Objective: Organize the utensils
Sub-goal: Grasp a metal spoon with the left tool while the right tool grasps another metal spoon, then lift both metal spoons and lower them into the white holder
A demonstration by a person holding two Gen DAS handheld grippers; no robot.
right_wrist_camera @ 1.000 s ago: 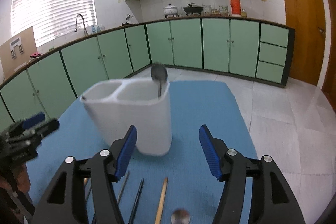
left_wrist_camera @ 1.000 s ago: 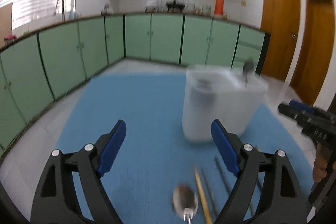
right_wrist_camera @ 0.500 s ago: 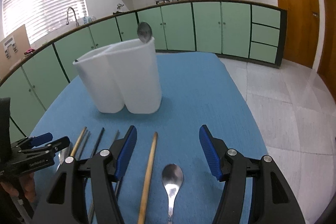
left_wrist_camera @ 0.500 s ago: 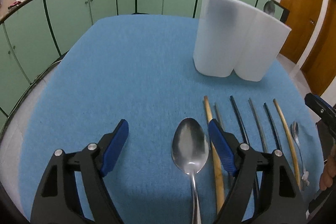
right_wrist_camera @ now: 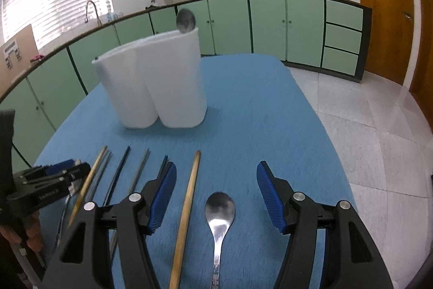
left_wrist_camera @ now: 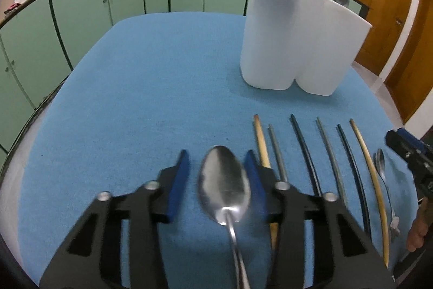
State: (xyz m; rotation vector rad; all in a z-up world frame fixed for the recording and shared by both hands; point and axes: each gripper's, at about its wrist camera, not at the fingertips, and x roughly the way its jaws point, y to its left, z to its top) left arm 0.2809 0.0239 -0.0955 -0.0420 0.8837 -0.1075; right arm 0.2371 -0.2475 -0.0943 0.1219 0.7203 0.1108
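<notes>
The left gripper (left_wrist_camera: 216,180) is closing its blue fingers (left_wrist_camera: 177,187) around the bowl of a large spoon (left_wrist_camera: 224,184) lying on the blue bench (left_wrist_camera: 148,77), its right pad at the bowl's edge, the other still apart. The right gripper (right_wrist_camera: 216,198) hangs with fingers (right_wrist_camera: 268,198) wide apart over a smaller spoon (right_wrist_camera: 219,210) and a wooden chopstick (right_wrist_camera: 186,210), touching neither. Beyond a row of 6 chopsticks stands a white 2-compartment holder (left_wrist_camera: 297,45) with 1 spoon in it, green cabinets (right_wrist_camera: 270,20) behind.

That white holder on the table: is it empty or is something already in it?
Not empty: a spoon bowl pokes above the rim of the white holder. Anything else inside is hidden by its walls.
</notes>
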